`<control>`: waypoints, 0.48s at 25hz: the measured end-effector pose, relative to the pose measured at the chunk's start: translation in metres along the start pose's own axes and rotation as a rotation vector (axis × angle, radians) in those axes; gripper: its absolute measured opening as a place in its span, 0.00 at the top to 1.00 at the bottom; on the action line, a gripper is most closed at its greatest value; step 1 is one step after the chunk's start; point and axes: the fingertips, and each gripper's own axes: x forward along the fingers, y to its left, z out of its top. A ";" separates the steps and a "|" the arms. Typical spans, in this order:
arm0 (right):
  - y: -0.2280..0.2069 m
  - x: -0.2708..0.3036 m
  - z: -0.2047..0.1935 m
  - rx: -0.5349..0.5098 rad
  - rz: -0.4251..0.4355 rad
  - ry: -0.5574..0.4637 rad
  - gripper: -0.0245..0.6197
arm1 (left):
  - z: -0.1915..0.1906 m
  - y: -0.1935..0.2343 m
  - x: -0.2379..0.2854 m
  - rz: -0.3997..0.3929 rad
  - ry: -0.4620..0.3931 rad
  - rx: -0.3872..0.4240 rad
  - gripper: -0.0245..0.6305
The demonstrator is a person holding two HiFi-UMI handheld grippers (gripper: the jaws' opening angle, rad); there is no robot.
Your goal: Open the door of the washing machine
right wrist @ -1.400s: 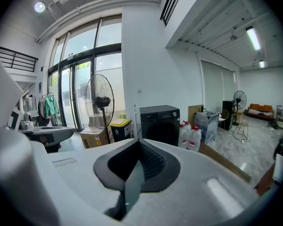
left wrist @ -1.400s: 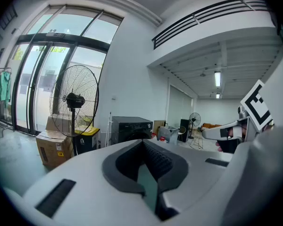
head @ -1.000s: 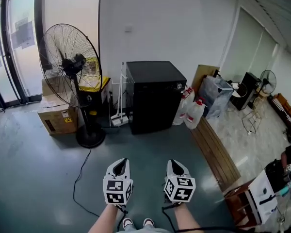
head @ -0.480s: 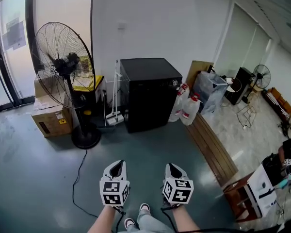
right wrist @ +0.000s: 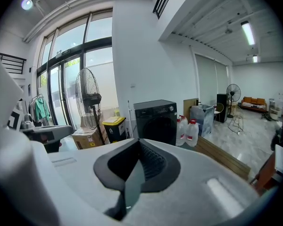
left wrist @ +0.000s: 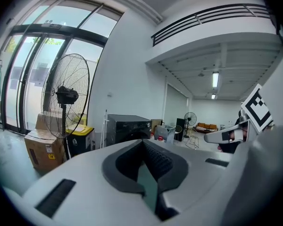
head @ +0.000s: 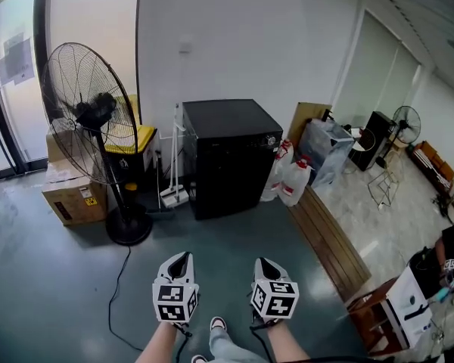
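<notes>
One washing machine (head: 231, 157) is standing at the far side. Two fans are standing: a big fan (head: 87, 116) at the left and a small fan (head: 406, 119) at the far right. Two jugs (head: 293, 184) are sitting right of the machine. Two cardboard boxes (head: 72, 200) and one yellow-lidded bin (head: 138, 148) are sitting at the left. Two tongs, left tongs (head: 181, 259) and right tongs (head: 262, 264), are showing near.
</notes>
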 end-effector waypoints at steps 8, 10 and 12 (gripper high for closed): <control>-0.028 0.076 0.041 0.001 0.014 0.006 0.95 | 0.027 0.011 0.077 -0.001 -0.009 0.023 0.96; -0.036 0.094 0.052 -0.007 0.023 0.010 0.95 | 0.033 0.015 0.098 0.014 -0.005 0.020 0.96; -0.044 0.113 0.061 -0.012 0.028 0.013 0.95 | 0.039 0.018 0.119 0.025 -0.006 0.020 0.96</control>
